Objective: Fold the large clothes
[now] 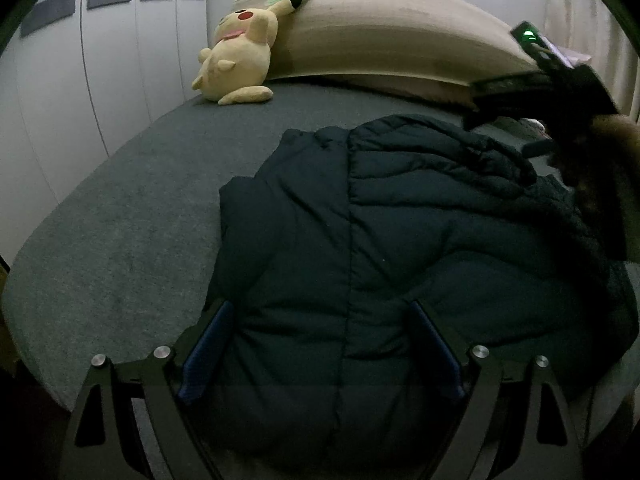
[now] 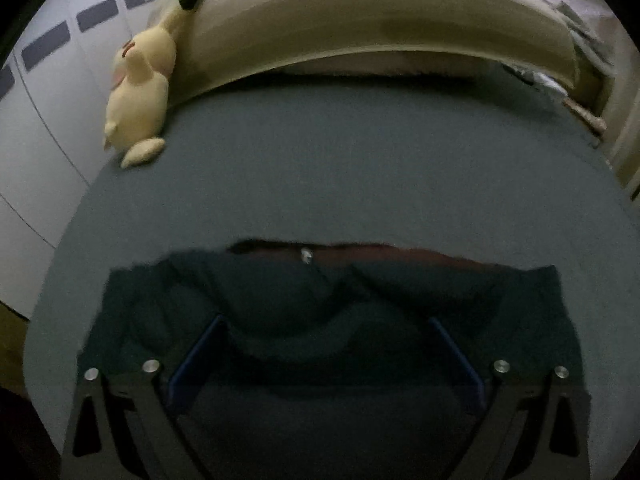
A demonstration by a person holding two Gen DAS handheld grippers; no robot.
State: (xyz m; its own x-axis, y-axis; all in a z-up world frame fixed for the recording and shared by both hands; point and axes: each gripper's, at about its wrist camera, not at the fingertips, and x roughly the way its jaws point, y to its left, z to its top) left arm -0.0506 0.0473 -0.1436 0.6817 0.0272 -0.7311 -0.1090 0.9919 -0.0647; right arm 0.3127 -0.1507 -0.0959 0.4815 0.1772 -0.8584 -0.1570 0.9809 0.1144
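A dark navy padded jacket [image 1: 384,248] lies on the grey bed [image 1: 132,208], its quilted back up and a fur-trimmed hood at the right. My left gripper [image 1: 320,320] is open, its blue-padded fingers [image 1: 208,344] wide apart over the jacket's near end. My right gripper [image 2: 326,340] is open too, just above the jacket's collar end [image 2: 320,300], where a small metal snap [image 2: 306,255] shows. The right gripper's body also shows in the left wrist view [image 1: 544,84], over the hood.
A yellow plush toy [image 1: 240,60] leans against the beige headboard [image 1: 400,36] at the bed's far left corner. White wardrobe doors [image 1: 80,92] stand along the left. Clutter [image 2: 560,80] lies at the bed's far right corner.
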